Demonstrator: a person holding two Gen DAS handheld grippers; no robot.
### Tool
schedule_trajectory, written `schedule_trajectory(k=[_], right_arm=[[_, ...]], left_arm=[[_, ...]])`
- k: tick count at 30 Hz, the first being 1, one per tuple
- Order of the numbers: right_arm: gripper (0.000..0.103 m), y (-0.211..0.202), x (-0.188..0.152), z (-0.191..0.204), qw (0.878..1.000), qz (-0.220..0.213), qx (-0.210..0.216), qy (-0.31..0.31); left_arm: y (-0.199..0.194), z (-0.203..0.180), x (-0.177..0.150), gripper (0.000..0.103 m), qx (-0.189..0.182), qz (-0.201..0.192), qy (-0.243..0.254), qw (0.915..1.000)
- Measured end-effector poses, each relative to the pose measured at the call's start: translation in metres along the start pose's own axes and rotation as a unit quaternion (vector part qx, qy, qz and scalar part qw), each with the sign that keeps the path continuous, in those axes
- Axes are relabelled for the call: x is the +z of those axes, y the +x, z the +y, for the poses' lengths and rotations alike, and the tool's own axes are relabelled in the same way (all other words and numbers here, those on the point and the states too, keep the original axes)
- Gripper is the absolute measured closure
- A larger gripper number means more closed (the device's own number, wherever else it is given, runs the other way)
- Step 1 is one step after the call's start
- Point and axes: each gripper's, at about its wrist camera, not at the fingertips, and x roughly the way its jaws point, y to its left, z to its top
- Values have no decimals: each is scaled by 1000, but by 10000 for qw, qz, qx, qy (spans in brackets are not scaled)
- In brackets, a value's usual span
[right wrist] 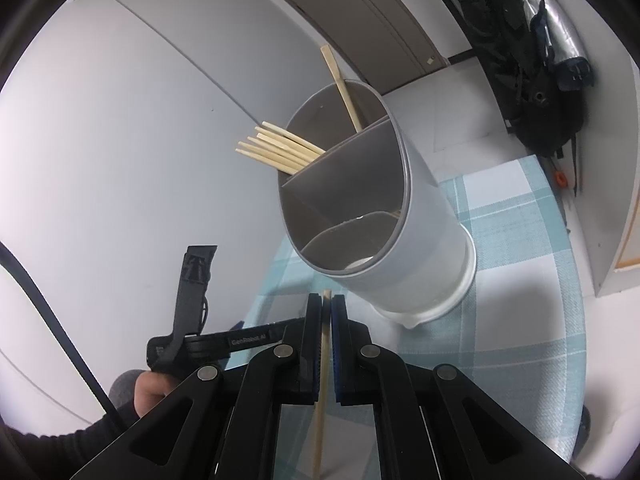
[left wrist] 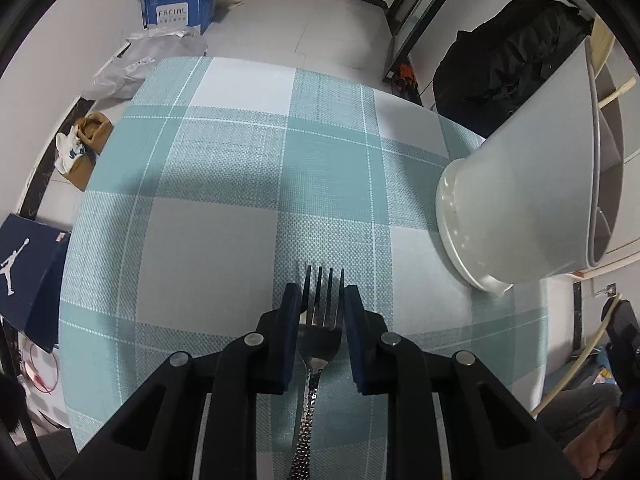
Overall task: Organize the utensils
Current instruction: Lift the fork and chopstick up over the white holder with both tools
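Note:
A silver fork point(left wrist: 320, 332) with a hammered handle lies tines forward between the blue pads of my left gripper point(left wrist: 322, 292), which is shut on its head just over the checked tablecloth point(left wrist: 240, 160). My right gripper point(right wrist: 326, 300) is shut on a single wooden chopstick point(right wrist: 323, 360) that runs lengthwise between its pads. Ahead of it stands the grey utensil holder point(right wrist: 416, 216) on a white base, divided into compartments. Several chopsticks point(right wrist: 280, 150) lean out of its back left compartment, and one flat wooden stick point(right wrist: 344, 88) stands in the far one. The holder point(left wrist: 532, 184) rises at the right in the left wrist view.
The table's round edge curves close on the left and far side. On the floor beyond lie a blue carton point(left wrist: 176, 4), plastic bags point(left wrist: 136, 64) and a dark shoebox point(left wrist: 28, 264). A black bag point(left wrist: 504, 68) sits behind the holder. A hand point(right wrist: 150, 392) holds a black handle at lower left.

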Motion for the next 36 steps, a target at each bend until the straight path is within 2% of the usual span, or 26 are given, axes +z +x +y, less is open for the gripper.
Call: schedule_trajectory(k=[4, 10, 22, 36], right_arm=[[99, -5, 0, 3, 9999, -86, -49, -95], [99, -13, 0, 15, 9985, -305, -241, -395], [99, -25, -6, 32, 9920, -624, -721, -827], [99, -40, -11, 44, 9855, -826, -1063, -1037]], left_arm=[[-7, -3, -1, 86, -70, -135, 32, 9999], [-27, -15, -8, 86, -265, -656, 153, 9974], [-79, -42, -29, 86, -402, -1680, 522, 9836], [-99, -55, -42, 86, -339, -1811, 721, 9802]])
